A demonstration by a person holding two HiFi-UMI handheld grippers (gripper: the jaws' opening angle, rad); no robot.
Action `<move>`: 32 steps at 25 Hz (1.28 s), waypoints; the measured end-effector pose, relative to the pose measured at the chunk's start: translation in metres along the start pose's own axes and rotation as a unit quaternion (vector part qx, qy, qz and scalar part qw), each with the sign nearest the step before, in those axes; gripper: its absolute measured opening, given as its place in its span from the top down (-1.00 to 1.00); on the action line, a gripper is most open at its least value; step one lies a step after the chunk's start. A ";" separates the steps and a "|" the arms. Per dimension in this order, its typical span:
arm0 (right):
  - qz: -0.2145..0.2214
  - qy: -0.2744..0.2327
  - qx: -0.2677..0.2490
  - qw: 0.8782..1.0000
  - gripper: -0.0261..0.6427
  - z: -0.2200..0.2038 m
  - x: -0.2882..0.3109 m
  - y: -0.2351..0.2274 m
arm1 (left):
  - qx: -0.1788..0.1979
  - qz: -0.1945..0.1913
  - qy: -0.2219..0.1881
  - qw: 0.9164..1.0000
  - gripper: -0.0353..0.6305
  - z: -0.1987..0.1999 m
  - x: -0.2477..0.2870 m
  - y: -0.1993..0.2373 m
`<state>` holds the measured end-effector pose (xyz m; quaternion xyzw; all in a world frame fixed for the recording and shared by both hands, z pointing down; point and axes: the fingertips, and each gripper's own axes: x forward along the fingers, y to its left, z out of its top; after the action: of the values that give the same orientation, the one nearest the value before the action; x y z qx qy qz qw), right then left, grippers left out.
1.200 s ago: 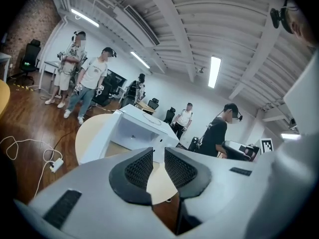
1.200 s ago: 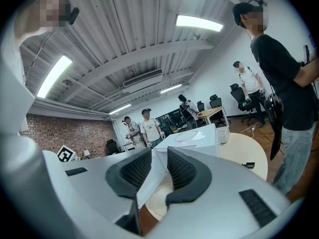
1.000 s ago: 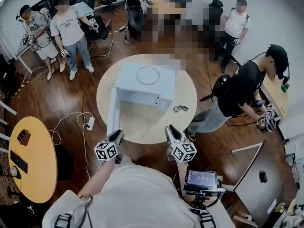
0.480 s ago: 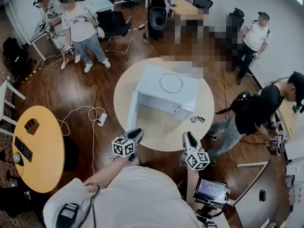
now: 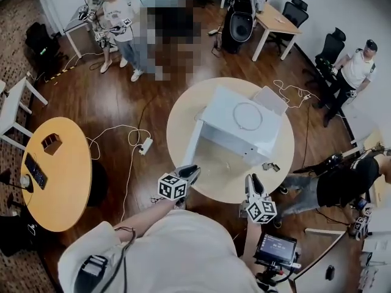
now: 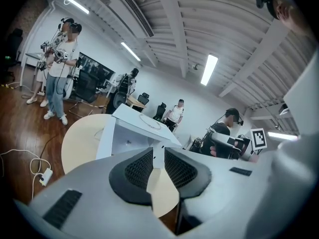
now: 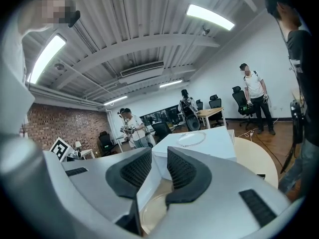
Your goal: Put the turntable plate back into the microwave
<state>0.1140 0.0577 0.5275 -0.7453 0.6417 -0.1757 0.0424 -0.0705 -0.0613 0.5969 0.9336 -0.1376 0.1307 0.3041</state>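
Left claw and right claw are slightly parted and empty at the near edge of the surface. Just beyond, the glass turntable plate lies flat before the open microwave. It is clearest in the right gripper view. A roller ring sits on top of the microwave.

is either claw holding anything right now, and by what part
Nothing is held: the left claw and the right claw both stand apart and empty, short of the microwave.
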 end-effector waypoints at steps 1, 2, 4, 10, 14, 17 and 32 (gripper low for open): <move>0.000 0.000 -0.001 1.000 0.69 0.000 0.005 0.000 | 0.000 -0.001 0.000 1.000 0.73 0.001 0.002 0.003; 0.001 -0.001 -0.003 1.000 0.69 -0.001 0.011 0.000 | 0.000 -0.002 0.000 1.000 0.73 0.003 0.003 0.006; 0.002 0.000 -0.006 1.000 0.69 -0.001 0.021 0.001 | 0.002 -0.006 0.000 1.000 0.73 0.008 0.006 0.011; -0.018 -0.003 -0.008 1.000 0.69 0.011 0.025 0.001 | 0.009 -0.029 0.006 1.000 0.73 0.024 0.015 0.008; -0.038 -0.006 -0.005 0.999 0.69 0.009 0.024 -0.004 | 0.013 -0.046 0.018 0.999 0.73 0.025 0.024 0.009; -0.050 -0.008 -0.002 0.999 0.69 0.009 0.026 -0.006 | 0.016 -0.055 0.026 0.998 0.73 0.027 0.030 0.010; -0.086 0.007 0.000 0.996 0.69 -0.014 0.026 0.005 | 0.007 -0.087 0.038 0.995 0.73 0.025 0.033 0.023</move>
<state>0.1081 0.0343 0.5445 -0.7968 0.5753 -0.1836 0.0224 -0.0441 -0.0999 0.6006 0.9386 -0.0435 0.1400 0.3123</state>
